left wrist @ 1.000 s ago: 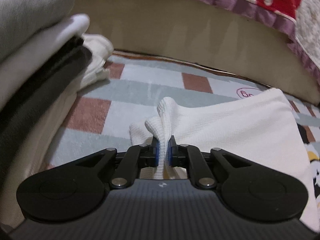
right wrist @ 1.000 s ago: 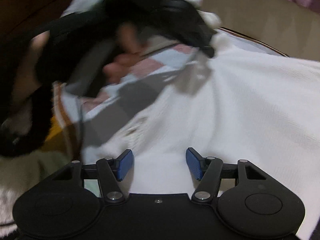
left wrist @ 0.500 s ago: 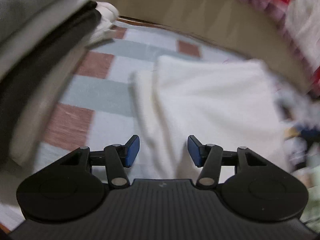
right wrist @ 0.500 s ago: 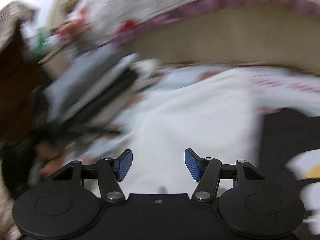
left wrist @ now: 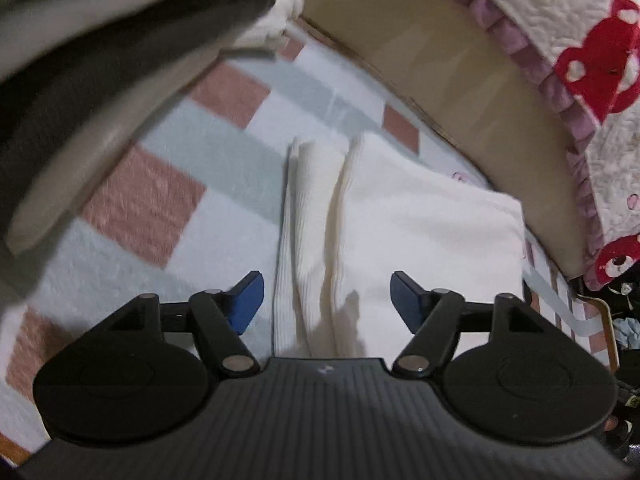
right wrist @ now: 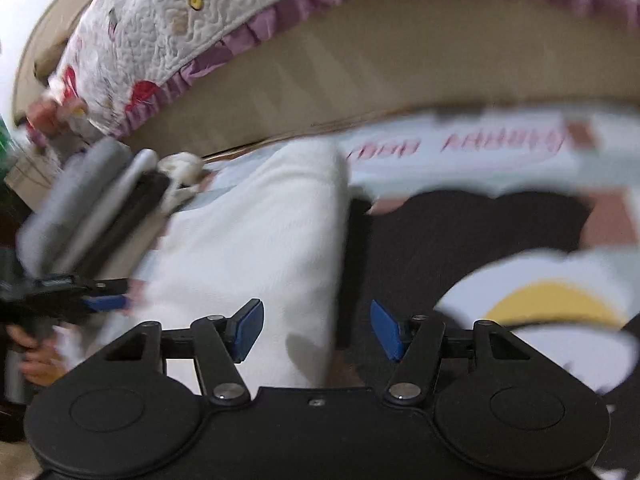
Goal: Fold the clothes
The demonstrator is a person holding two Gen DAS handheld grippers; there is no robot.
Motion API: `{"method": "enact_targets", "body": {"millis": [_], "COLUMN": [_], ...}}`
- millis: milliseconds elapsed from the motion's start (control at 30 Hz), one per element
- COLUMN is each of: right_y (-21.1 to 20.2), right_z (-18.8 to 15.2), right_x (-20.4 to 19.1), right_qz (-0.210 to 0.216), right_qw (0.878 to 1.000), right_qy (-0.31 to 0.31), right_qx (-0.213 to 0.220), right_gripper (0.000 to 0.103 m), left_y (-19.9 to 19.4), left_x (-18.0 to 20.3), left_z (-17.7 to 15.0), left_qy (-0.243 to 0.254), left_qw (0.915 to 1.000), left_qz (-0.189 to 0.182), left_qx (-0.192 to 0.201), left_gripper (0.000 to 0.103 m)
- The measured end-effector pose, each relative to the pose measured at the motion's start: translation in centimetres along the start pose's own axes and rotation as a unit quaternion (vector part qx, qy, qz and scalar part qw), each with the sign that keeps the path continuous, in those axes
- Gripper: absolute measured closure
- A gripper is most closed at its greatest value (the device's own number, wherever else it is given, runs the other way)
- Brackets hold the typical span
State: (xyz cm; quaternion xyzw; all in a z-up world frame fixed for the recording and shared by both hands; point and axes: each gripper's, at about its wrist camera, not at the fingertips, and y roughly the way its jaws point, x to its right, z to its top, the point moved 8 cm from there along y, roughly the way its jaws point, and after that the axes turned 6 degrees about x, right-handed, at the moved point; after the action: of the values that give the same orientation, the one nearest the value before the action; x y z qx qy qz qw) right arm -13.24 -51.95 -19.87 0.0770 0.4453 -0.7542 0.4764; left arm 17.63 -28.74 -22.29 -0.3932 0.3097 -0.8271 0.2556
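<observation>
White knit garment (left wrist: 420, 232) lies folded flat on the checked blanket (left wrist: 152, 208), filling the left wrist view from 6 to 2 o'clock, a ribbed sleeve fold along its left edge. At 10 o'clock sits a stack of folded clothes (left wrist: 120, 52). The left gripper (left wrist: 327, 300) hangs above the garment's near edge; its jaws have just been opening and stand spread, pads clear of the cloth. In the blurred right wrist view, the right gripper (right wrist: 317, 330) is spread too, over the garment's right edge, holding nothing, a black cloth (right wrist: 460, 248) at 3 o'clock.
</observation>
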Motion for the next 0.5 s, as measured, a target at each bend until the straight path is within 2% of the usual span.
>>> {"method": "enact_targets", "body": {"millis": [100, 133, 200, 233, 367, 400, 433, 467, 500], "right_y": [0.9, 0.9, 0.7, 0.5, 0.6, 0.9, 1.2, 1.8, 2.3], "right_z": [-1.6, -2.0, -2.9, -3.2, -3.4, -3.3, -3.1, -2.8, -2.5], "right_x": [0.7, 0.6, 0.5, 0.4, 0.5, 0.5, 0.6, 0.6, 0.7], "right_qz": [-0.003, -0.009, -0.011, -0.007, 0.004, 0.004, 0.006, 0.011, 0.013], "right_qw": [0.999, 0.998, 0.997, 0.997, 0.997, 0.997, 0.997, 0.997, 0.997], "right_qy": [0.022, 0.015, 0.004, 0.004, 0.008, 0.009, 0.014, 0.020, 0.025], "right_qx": [-0.043, -0.052, -0.070, -0.075, -0.082, -0.081, -0.080, -0.078, -0.072], "right_gripper": [0.036, 0.036, 0.036, 0.036, 0.035, 0.035, 0.035, 0.035, 0.035], "left_y": [2.1, 2.8, 3.6, 4.1, 5.6, 5.8, 5.7, 5.6, 5.6], "left_x": [0.4, 0.5, 1.2, 1.5, 3.2, 3.6, 3.8, 3.9, 3.9], "left_z": [-0.8, -1.0, -0.7, -0.6, -0.4, -0.4, -0.5, -0.5, -0.4], "left_qy": [0.056, 0.067, 0.081, 0.085, 0.116, 0.117, 0.116, 0.115, 0.115], "left_qw": [0.9973, 0.9963, 0.9960, 0.9958, 0.9932, 0.9931, 0.9931, 0.9930, 0.9927], "left_qz": [0.043, 0.047, 0.037, 0.033, 0.004, -0.007, -0.017, -0.027, -0.035], "left_qx": [-0.023, -0.025, -0.011, -0.008, 0.007, 0.010, 0.010, 0.009, 0.009], "left_gripper": [0.033, 0.027, 0.014, 0.011, 0.014, 0.032, 0.062, 0.076, 0.080]}}
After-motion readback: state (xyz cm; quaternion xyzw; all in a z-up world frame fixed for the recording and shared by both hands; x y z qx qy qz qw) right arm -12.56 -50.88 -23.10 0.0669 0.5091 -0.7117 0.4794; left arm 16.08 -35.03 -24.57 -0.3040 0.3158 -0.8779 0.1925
